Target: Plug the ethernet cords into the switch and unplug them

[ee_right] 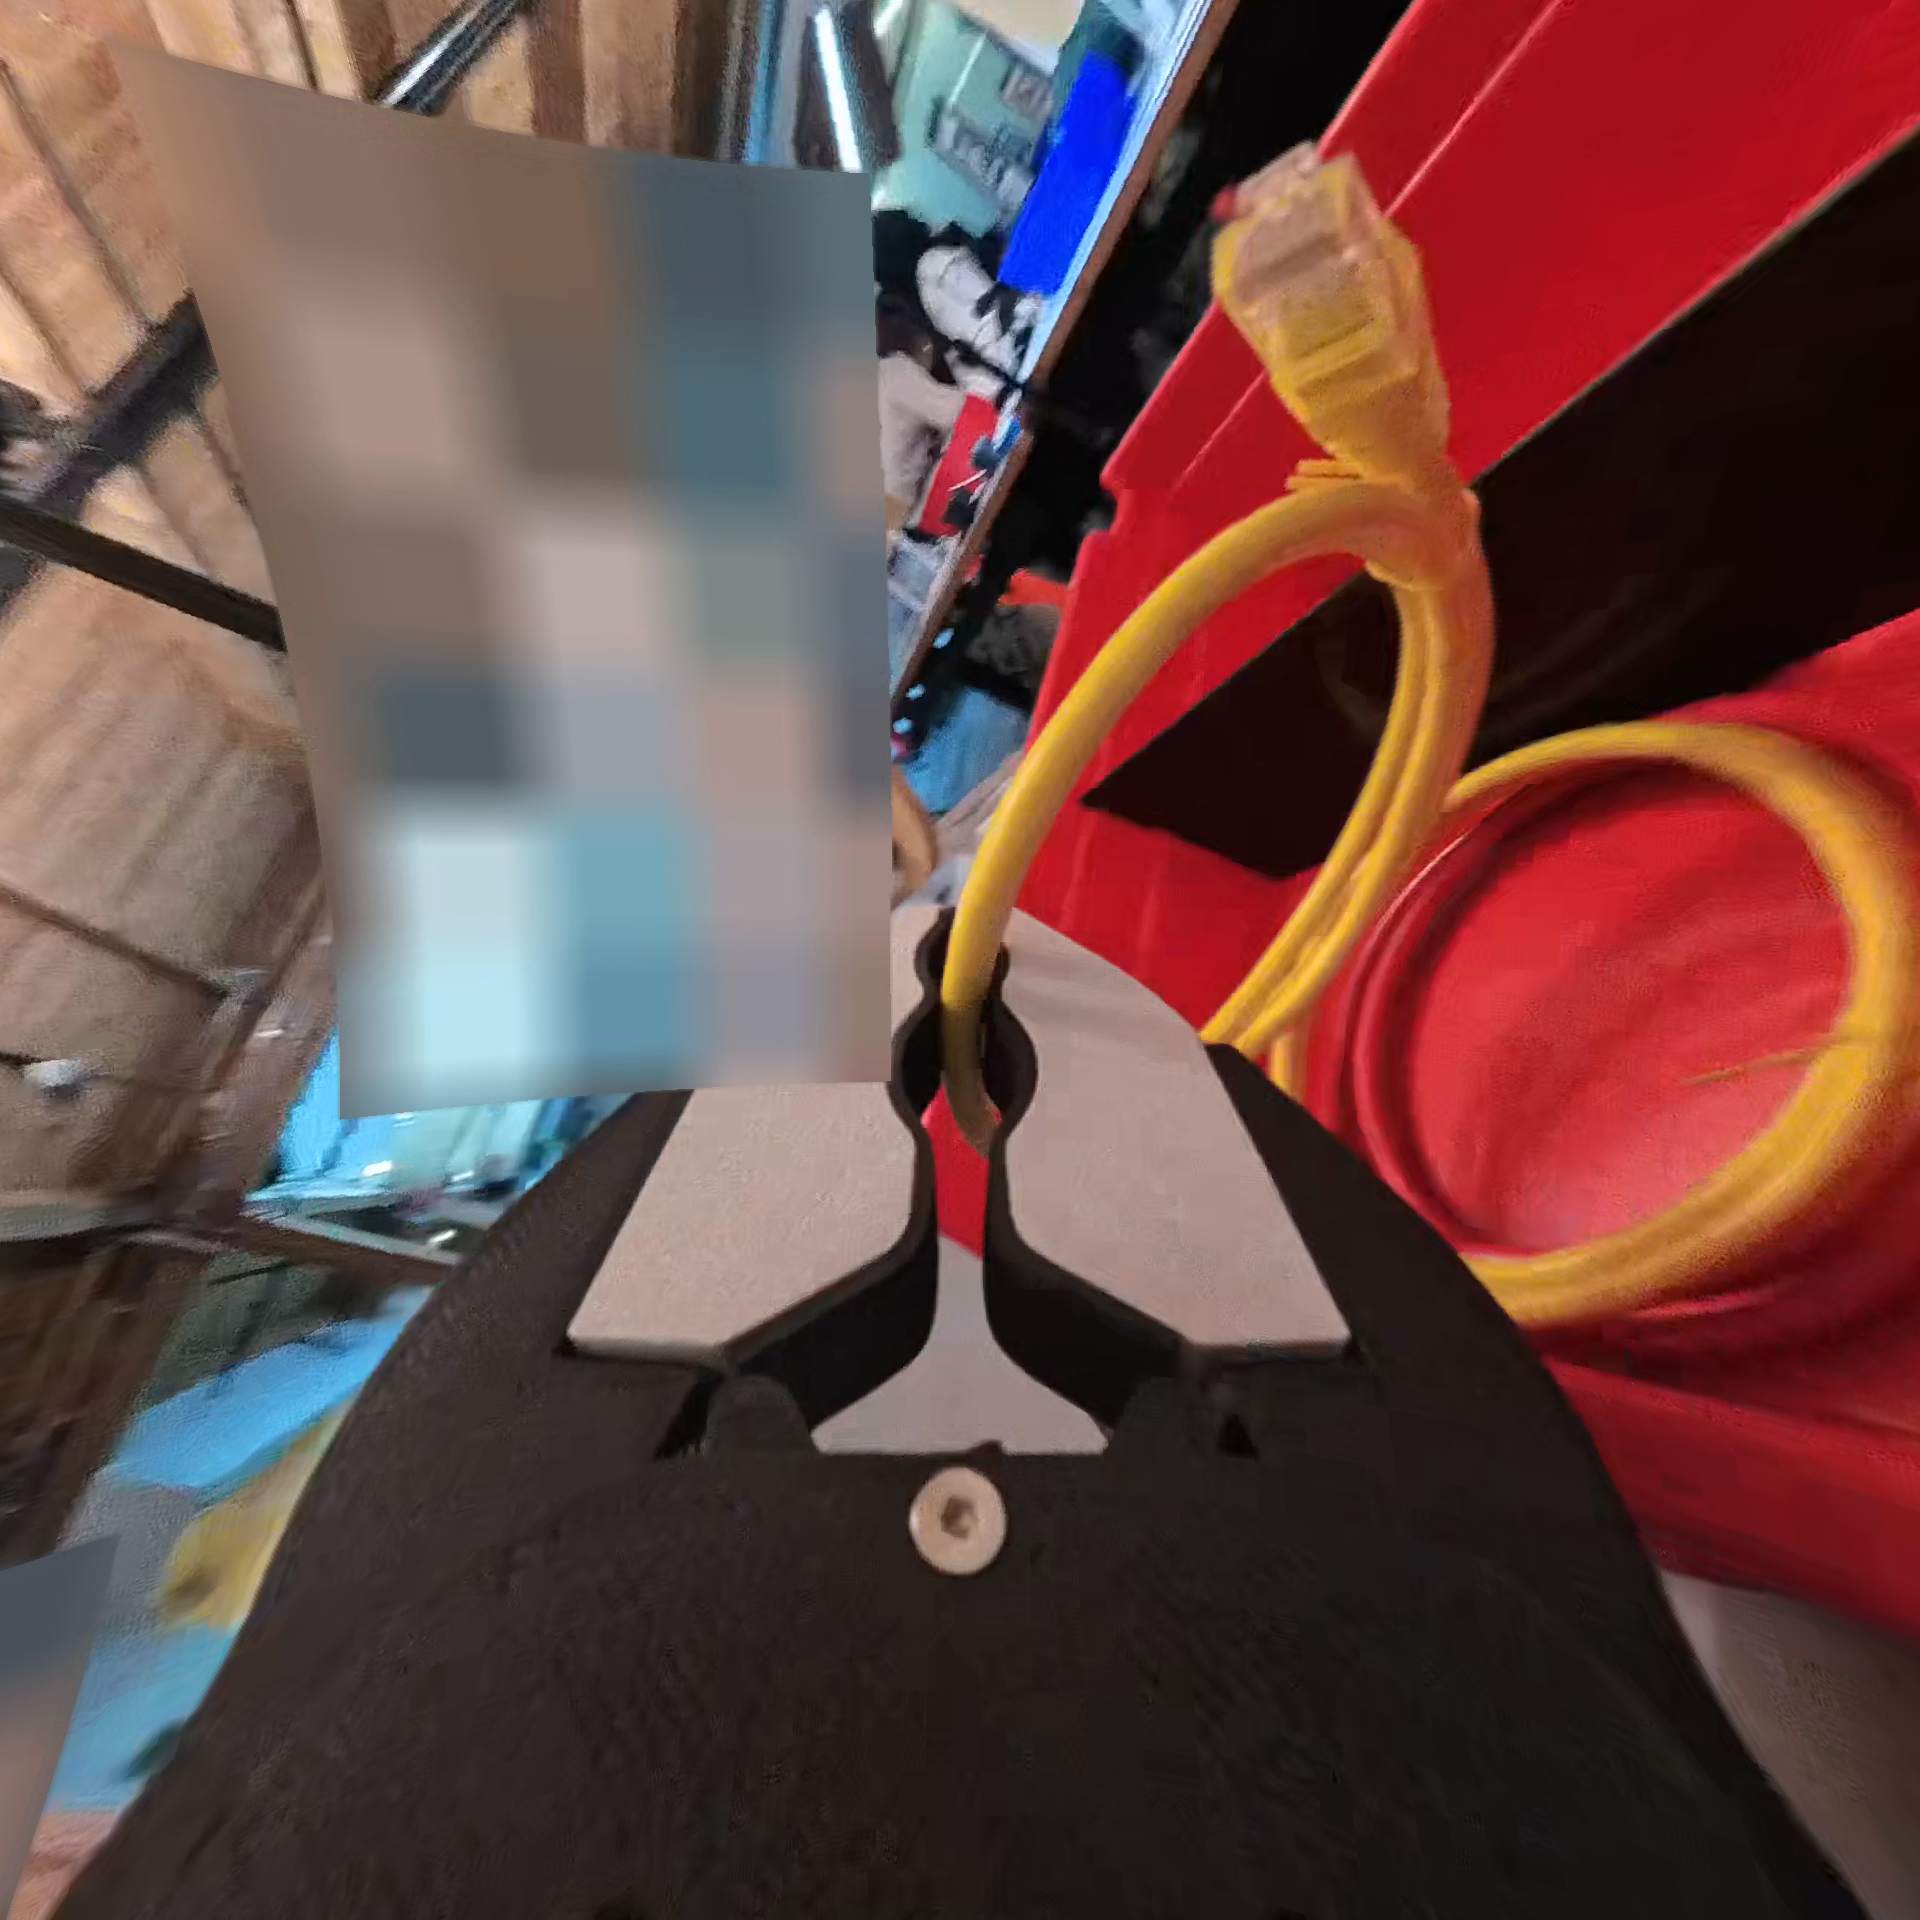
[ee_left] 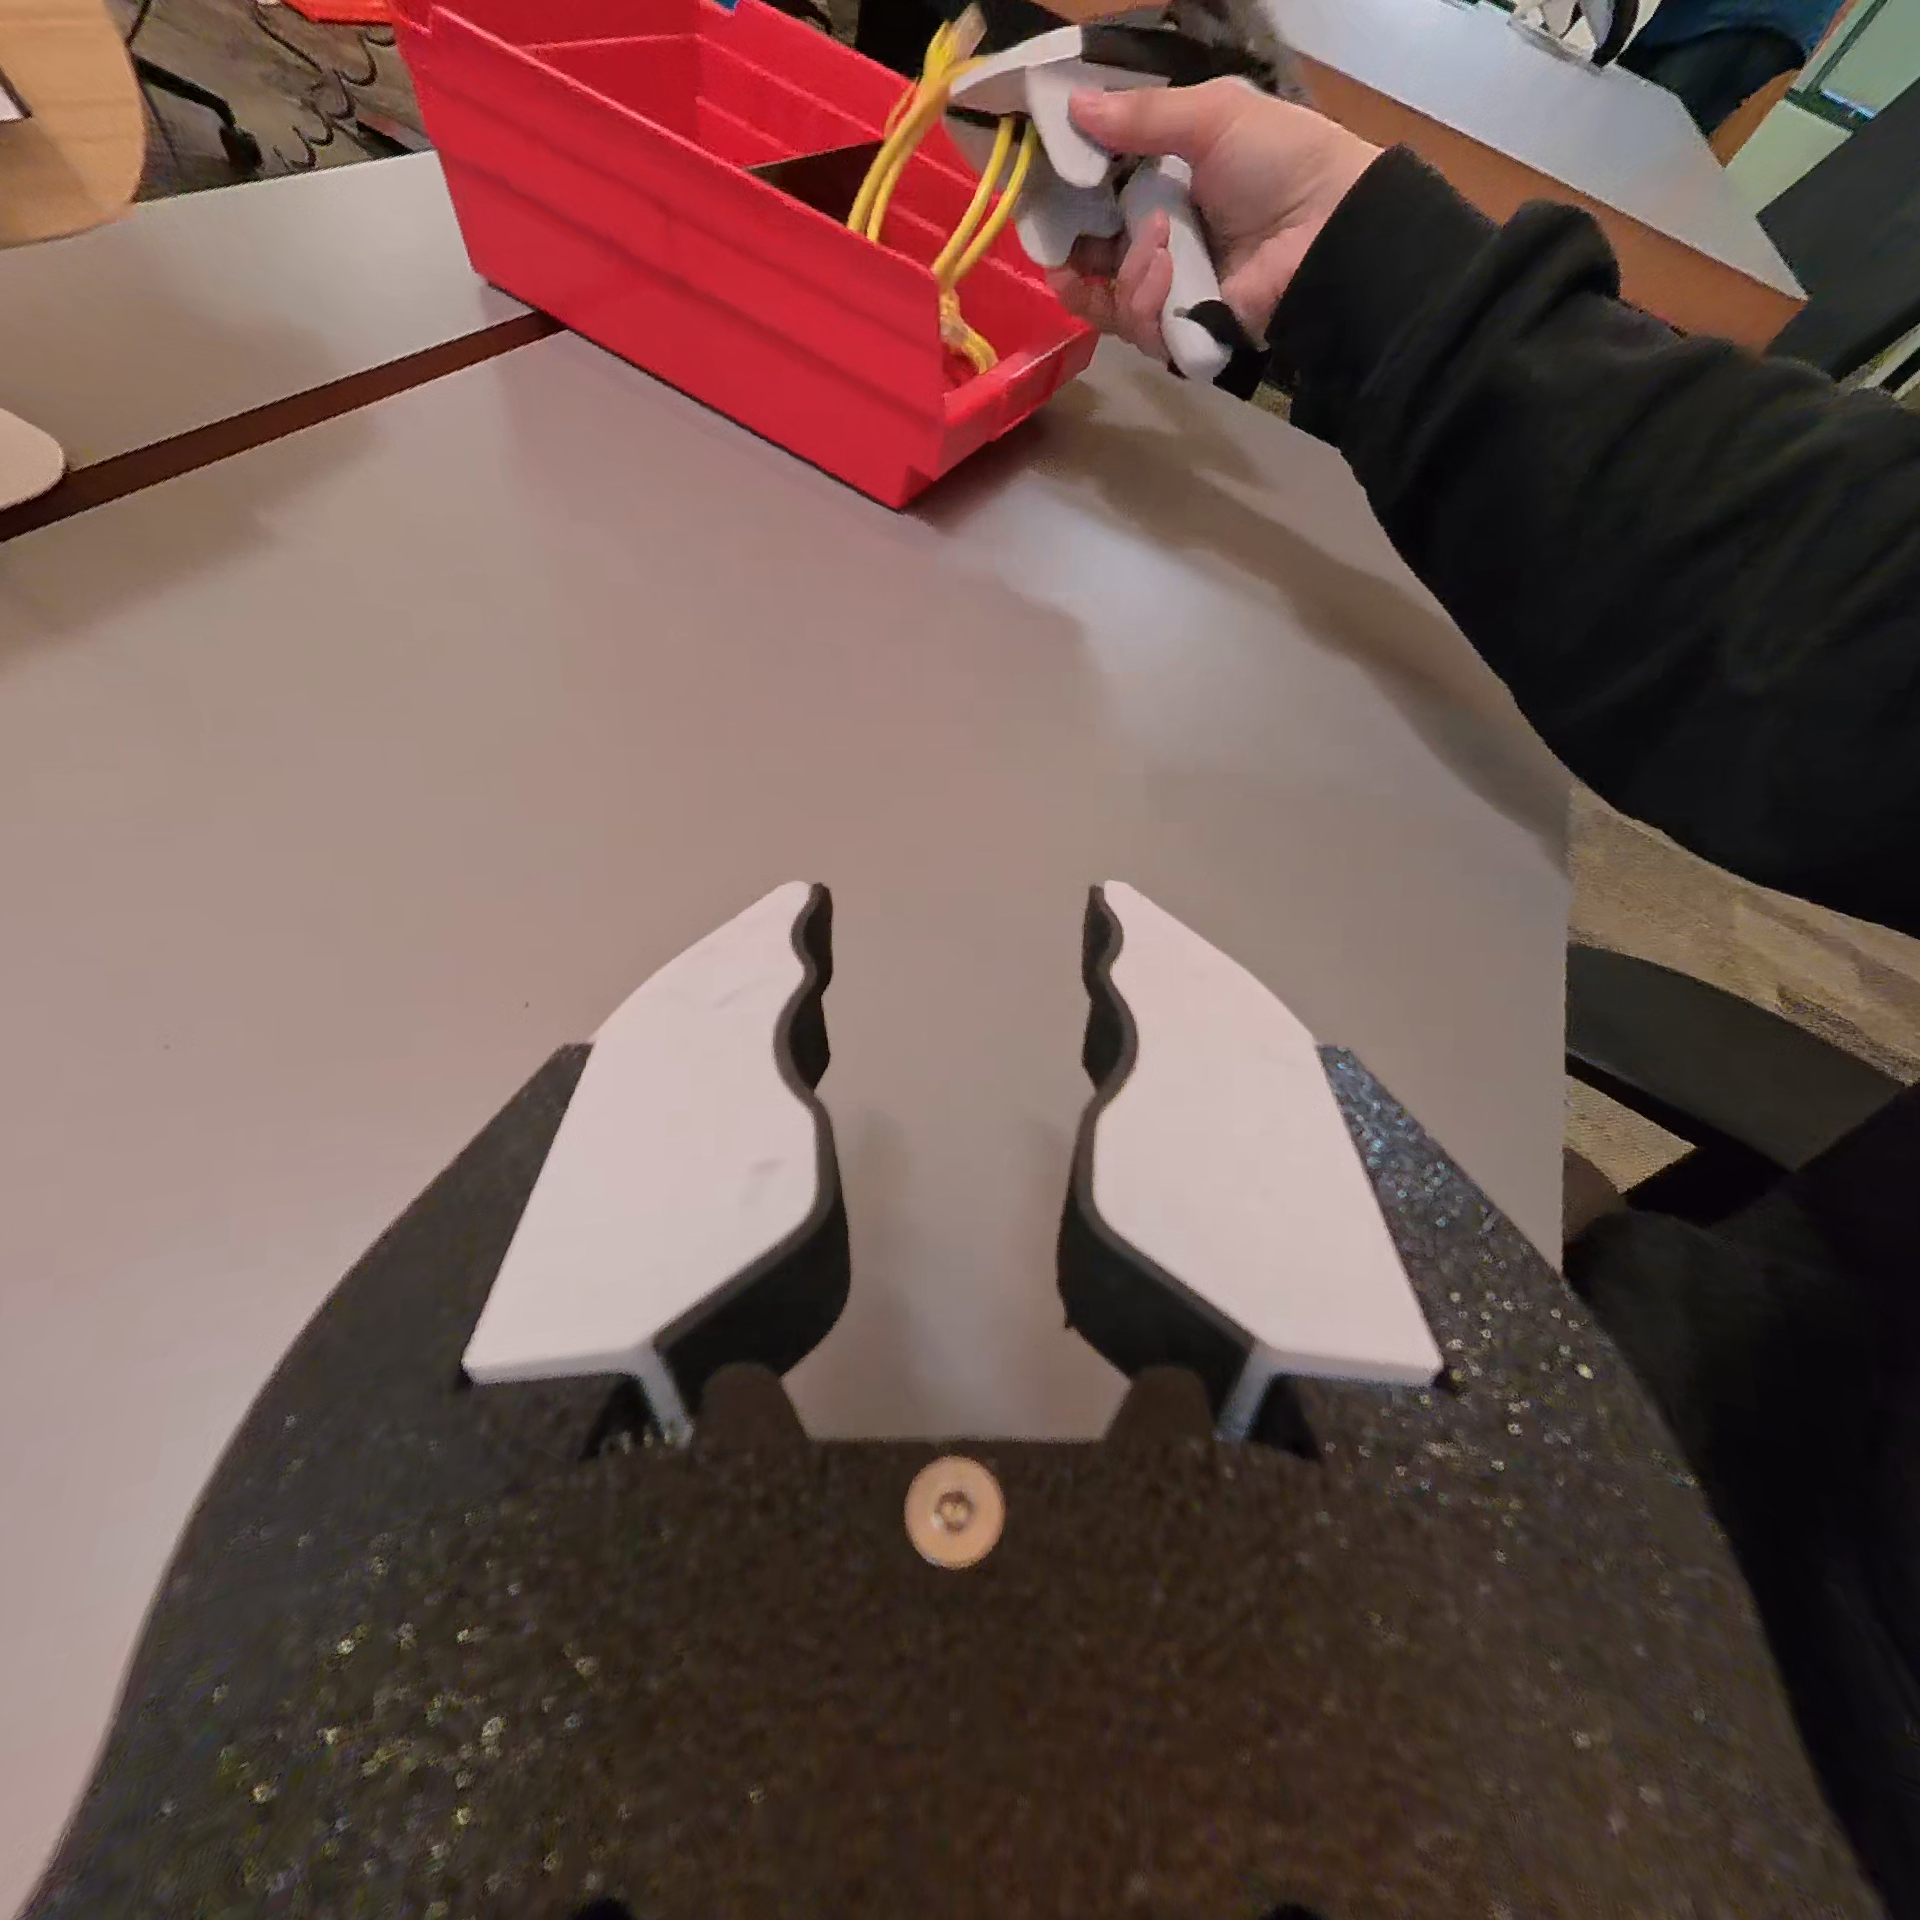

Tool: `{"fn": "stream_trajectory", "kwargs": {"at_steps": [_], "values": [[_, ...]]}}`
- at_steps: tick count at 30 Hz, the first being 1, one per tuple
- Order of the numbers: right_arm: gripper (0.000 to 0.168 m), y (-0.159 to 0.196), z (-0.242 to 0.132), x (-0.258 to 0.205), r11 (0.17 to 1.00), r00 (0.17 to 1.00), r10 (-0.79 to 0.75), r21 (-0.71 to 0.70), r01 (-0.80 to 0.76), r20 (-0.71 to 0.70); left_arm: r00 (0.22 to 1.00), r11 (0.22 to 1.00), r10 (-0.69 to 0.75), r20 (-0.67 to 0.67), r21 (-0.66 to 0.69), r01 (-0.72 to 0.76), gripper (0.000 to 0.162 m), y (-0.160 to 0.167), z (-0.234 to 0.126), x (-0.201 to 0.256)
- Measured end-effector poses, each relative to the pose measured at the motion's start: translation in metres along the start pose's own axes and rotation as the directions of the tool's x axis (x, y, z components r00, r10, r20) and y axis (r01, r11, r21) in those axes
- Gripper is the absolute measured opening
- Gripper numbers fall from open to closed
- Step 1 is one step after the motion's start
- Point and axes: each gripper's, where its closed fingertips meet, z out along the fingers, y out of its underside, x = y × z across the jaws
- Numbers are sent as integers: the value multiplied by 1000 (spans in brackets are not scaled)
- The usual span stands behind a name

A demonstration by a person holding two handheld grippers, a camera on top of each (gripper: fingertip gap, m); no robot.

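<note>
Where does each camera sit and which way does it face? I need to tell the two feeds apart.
Left wrist view: on the open left gripper, looking across the grey table at the red bin; the person's hand and sleeve show.
Right wrist view: on the right gripper, shut on the yellow cord, beside the bin.
Shared: bin, cord, right gripper.

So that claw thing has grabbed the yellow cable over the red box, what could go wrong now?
1. The right gripper pinches only one thin strand of the yellow cable, near its fingertips; it might slip out.
2. The cable is tied in a coil, and part still hangs inside the red bin. It could snag on the bin's wall and drag it.
3. The left gripper hangs open over the table, so nothing steadies the bin.
</note>
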Motion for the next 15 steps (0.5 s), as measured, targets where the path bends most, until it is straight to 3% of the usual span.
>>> {"fn": "stream_trajectory", "kwargs": {"at_steps": [2, 3, 5, 8, 11, 15], "values": [[10, 15, -1, 2, 994, 998, 61, -95, -59, 18, 1000, 1000, 7, -5, 1, -7, 46, 0, 2, 4], [21, 15, -7, 18, 994, 995, -28, -107, 18, -99, 1000, 1000, 6, -4, -3, -6, 46, 0, 4, 5], [72, 1, -29, 50, 981, 903, -190, -101, 163, -384, 1000, 1000, 3, -5, -10, -3, 47, -2, 7, 6], [100, -7, -50, 52, 945, 807, -326, -157, 286, -492, 1000, 1000, 13, -3, -9, -13, 53, -9, 15, 6], [99, -2, -74, 41, 907, 745, -421, -217, 361, -518, 999, 999, 32, 26, 14, -32, 65, -26, 26, 3], [98, 11, -110, 5, 824, 642, -511, -114, 555, -572, 997, 996, 69, 35, 48, -70, 78, -64, 52, 7]]}}
